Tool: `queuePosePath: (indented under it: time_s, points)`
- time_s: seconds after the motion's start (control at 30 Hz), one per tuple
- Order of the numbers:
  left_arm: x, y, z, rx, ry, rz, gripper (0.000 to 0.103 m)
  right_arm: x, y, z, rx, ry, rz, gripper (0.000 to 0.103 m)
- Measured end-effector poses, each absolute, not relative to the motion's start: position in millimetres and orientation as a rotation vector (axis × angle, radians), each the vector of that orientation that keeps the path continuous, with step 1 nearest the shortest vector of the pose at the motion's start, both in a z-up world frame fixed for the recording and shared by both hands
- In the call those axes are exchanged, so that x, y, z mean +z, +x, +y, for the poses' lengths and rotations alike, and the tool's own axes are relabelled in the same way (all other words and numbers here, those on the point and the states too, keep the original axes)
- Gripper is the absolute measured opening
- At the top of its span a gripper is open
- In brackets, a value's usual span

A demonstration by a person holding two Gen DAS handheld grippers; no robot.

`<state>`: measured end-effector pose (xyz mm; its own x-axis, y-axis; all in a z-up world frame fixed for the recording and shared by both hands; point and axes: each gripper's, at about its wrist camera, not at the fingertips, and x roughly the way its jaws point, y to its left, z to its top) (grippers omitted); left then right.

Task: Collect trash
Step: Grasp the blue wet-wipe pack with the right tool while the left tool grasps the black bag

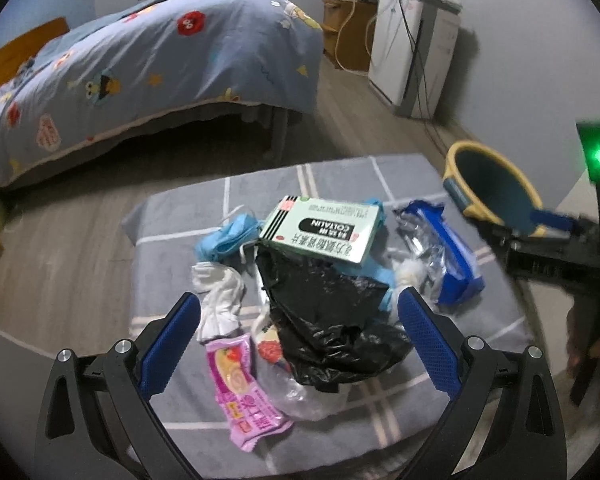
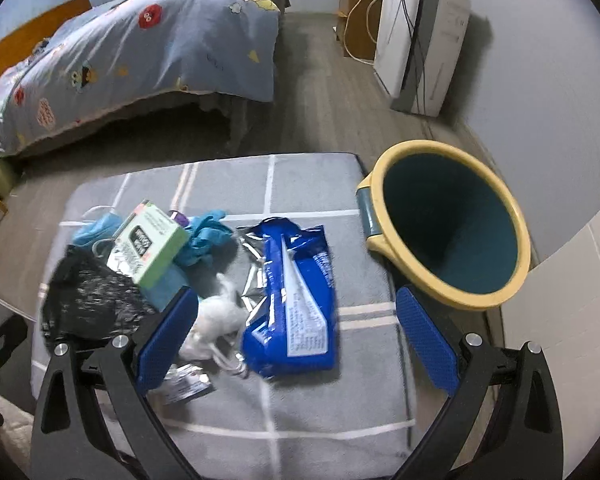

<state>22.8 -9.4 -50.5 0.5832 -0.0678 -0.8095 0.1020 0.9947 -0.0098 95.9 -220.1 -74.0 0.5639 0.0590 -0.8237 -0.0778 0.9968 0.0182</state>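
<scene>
Clearing this grey checked cushion looks barely begun: every scrap lies on it and the teal bin with the yellow rim shows nothing inside. The bin stands just off the cushion's right edge, tilted mouth-forward, with bare floor beyond, so the carry is short and unobstructed.

The black plastic bag, biggest of the pile, sits between the spread, empty jaws of the left gripper; I would close low on its bunched middle so that the green medicine box leaning on its far edge slides off instead of riding along.

The right gripper, also spread and empty, frames the blue wipes packet; pinch it across its width.

Smaller scraps follow: white tissue, pink snack wrapper.
</scene>
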Motion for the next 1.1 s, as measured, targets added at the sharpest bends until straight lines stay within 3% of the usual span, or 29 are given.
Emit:
queuePosePath:
  time_s: [0.23,0.33,0.43,0.6,0.83,0.93,1.1]
  points:
    - [-72,32,-21,-0.127,0.064,1.0,0.095,-107,120,-245,0.056,0.156,1.108,0.097]
    - [-83,40,-19,-0.116,0.033,1.038,0.094,-115,124,-244,0.084,0.15,1.119,0.09]
    - [-95,48,-19,-0.1,0.014,1.079,0.084,-119,124,-235,0.139,0.169,1.123,0.089]
    - [-113,59,-16,-0.066,0.004,1.123,0.076,-135,130,-218,0.148,0.102,1.163,0.087]
    - [-124,66,-11,-0.092,-0.02,1.145,0.064,-164,147,-218,0.1,0.094,1.227,0.078]
    - [-126,67,-11,-0.1,-0.016,1.154,0.054,-168,148,-221,0.084,0.093,1.226,0.066]
    - [-122,65,-10,-0.081,0.021,1.135,0.049,-163,143,-227,0.072,0.111,1.209,0.06]
